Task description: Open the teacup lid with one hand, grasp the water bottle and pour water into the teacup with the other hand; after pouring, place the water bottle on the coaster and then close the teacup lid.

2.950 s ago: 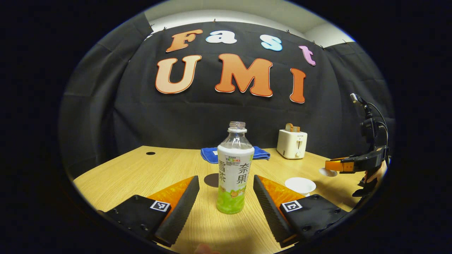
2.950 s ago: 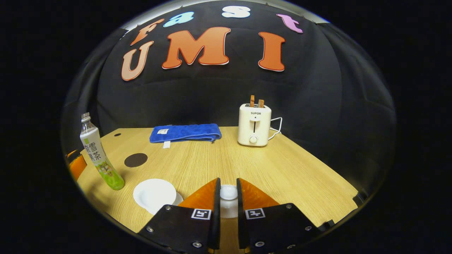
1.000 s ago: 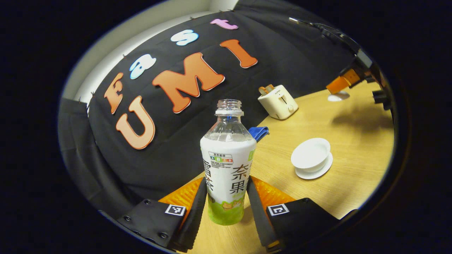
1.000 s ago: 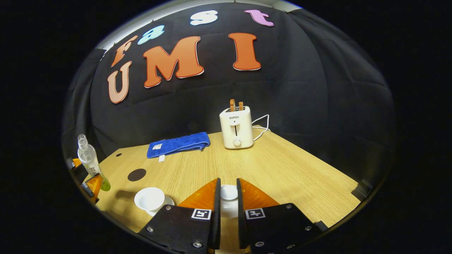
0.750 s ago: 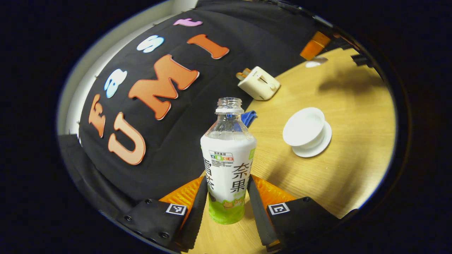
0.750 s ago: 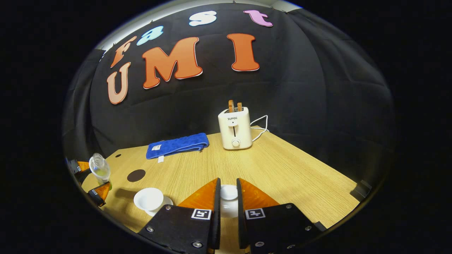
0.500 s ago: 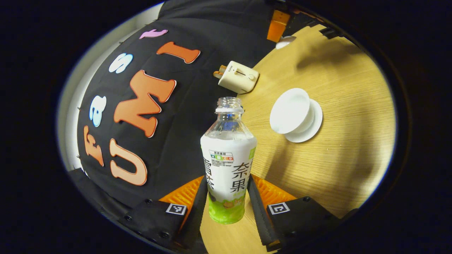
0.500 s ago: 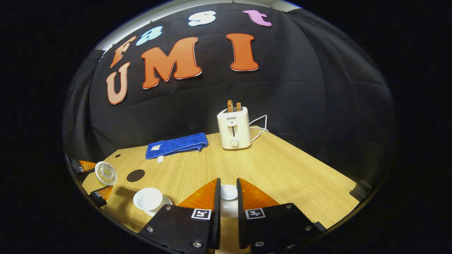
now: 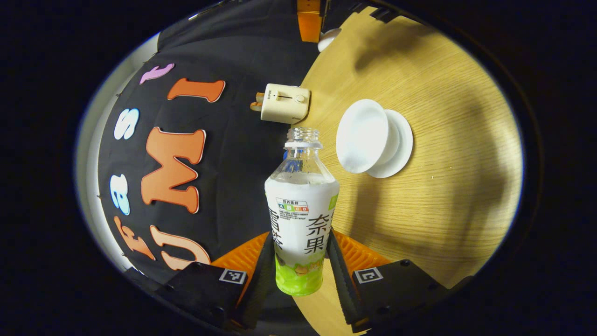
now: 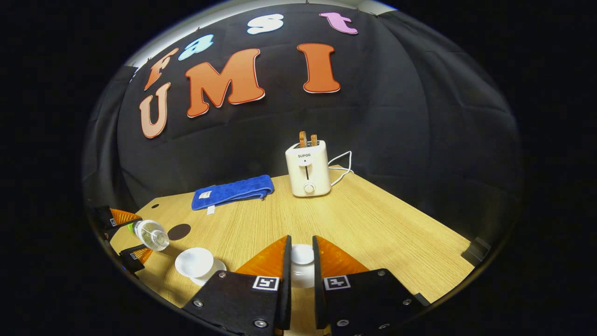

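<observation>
My left gripper [image 9: 299, 261] is shut on the capless water bottle [image 9: 301, 210], white label with a green base. The bottle [image 10: 150, 234] lies tipped toward the open white teacup [image 10: 195, 262], its mouth just up and left of the cup's rim. In the left gripper view the teacup [image 9: 363, 136] on its saucer [image 9: 400, 143] sits right of the bottle's mouth. My right gripper [image 10: 301, 261] is shut on the knob of the white teacup lid [image 10: 302, 255], held above the table. The right gripper [image 9: 309, 21] with the lid [image 9: 327, 38] appears at the top of the left gripper view. A dark round coaster [image 10: 179, 231] lies behind the bottle.
A cream toaster [image 10: 307, 173] with its cord stands at the back of the wooden table [image 10: 373, 224]. A folded blue cloth [image 10: 232, 192] lies to its left near the wall. The toaster [image 9: 284, 97] also appears in the left gripper view.
My left gripper closed on the bottle, lifted it and has kept tilting it toward the teacup; the bottle now lies nearly sideways. The right gripper has held still with the lid.
</observation>
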A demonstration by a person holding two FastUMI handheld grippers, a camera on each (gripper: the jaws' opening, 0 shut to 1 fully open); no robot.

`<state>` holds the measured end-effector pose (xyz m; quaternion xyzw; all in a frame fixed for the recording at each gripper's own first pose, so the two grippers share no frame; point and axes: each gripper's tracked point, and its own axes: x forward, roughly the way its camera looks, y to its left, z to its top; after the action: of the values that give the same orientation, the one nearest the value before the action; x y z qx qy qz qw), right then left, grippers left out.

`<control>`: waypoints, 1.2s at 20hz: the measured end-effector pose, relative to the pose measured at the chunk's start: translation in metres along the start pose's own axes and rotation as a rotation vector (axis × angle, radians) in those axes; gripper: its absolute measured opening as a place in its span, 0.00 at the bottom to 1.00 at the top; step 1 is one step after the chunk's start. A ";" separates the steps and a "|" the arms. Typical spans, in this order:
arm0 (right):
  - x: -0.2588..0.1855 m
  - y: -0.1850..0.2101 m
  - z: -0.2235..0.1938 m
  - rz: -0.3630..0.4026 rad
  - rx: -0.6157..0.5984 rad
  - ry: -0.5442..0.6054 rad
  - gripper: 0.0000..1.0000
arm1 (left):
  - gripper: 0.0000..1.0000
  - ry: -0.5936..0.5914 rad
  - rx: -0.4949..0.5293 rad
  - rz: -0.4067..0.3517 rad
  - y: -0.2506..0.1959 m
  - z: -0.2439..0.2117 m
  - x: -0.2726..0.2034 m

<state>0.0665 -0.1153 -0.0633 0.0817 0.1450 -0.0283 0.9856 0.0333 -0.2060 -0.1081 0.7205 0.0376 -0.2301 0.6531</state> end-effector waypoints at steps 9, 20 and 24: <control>0.001 -0.001 -0.001 -0.002 0.000 0.006 0.20 | 0.69 0.011 0.202 -0.051 0.006 0.008 0.014; 0.002 -0.003 -0.003 -0.005 -0.003 0.015 0.20 | 0.67 0.029 0.401 -0.072 0.015 0.016 0.018; 0.001 -0.006 -0.003 -0.010 0.002 0.014 0.20 | 0.68 0.028 0.456 -0.057 0.020 0.019 0.019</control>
<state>0.0664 -0.1204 -0.0669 0.0823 0.1523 -0.0329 0.9844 0.0522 -0.2321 -0.0980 0.8512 0.0139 -0.2410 0.4660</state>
